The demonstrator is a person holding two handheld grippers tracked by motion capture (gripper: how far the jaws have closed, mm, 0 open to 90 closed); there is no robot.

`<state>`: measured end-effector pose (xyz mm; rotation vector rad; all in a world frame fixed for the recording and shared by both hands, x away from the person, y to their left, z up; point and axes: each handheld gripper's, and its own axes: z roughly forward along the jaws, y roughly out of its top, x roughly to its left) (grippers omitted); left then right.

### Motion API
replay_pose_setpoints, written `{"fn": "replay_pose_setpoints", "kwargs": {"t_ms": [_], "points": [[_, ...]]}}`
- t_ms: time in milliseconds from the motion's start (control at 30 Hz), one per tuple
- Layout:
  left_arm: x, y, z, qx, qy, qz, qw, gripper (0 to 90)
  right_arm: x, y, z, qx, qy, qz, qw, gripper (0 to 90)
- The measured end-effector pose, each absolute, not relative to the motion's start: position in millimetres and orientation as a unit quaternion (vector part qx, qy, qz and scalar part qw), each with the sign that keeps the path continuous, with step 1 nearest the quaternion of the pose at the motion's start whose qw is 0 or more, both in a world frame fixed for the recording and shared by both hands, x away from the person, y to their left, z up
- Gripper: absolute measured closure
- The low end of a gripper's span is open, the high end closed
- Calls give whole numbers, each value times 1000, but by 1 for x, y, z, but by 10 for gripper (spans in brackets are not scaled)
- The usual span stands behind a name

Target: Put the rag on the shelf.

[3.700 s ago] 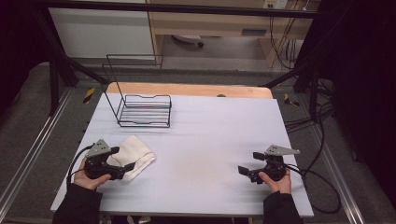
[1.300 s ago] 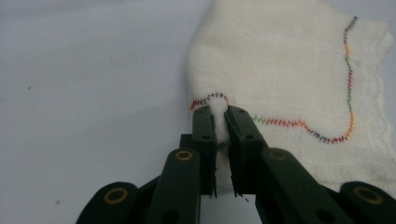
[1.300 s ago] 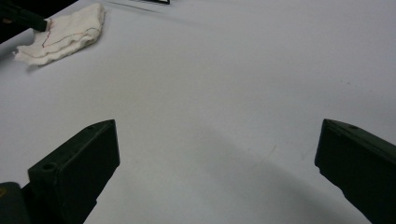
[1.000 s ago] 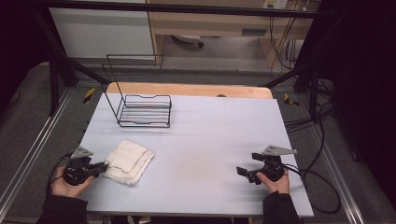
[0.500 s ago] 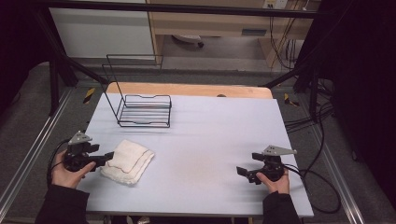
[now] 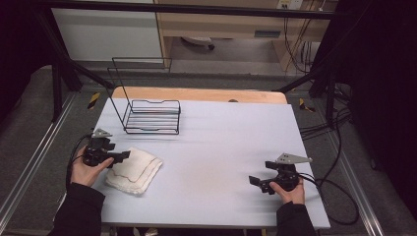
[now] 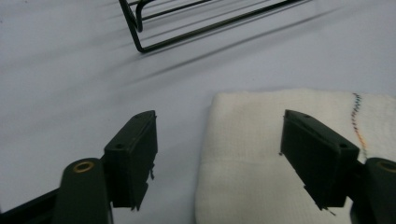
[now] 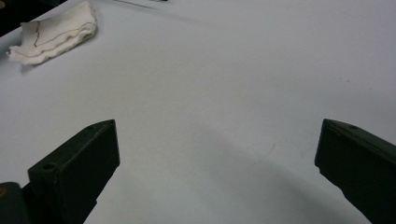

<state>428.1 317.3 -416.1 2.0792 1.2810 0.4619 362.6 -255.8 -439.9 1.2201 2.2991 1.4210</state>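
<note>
A folded white cloth (image 6: 134,170) lies on the pale table near its left front corner. My left gripper (image 6: 120,156) hovers at the cloth's left edge, open. In the left gripper view the cloth (image 7: 275,154) has a coloured stitched line, and its near-left edge lies between the two black jaws of the left gripper (image 7: 219,161). My right gripper (image 6: 255,183) stands open low over bare table at the front right, held by a hand. In the right gripper view the cloth (image 8: 53,31) lies far off at the upper left, beyond the right gripper (image 8: 217,156).
A black wire rack (image 6: 150,113) stands at the table's back left, just beyond the cloth; its base bars (image 7: 196,28) cross the top of the left gripper view. A wooden strip (image 6: 196,94) runs along the far table edge. Cables (image 6: 334,187) trail off the right side.
My left gripper pulled back off the cloth to the table's left edge, then swung up and right to the cloth's left edge. The cloth lies flatter. The right gripper has not moved.
</note>
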Motion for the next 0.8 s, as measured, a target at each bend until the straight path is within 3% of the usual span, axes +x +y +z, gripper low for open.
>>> {"fn": "replay_pose_setpoints", "kwargs": {"t_ms": [167,367,800], "points": [[436,311,-423,798,471,185,327,410,363,-255,-440,409,774,476,87,5],[444,308,-431,806,471,160,321,453,363,-254,-441,410,774,475,84,5],[449,309,-438,804,480,120,330,647,364,-251,-441,408,776,474,84,5]]}}
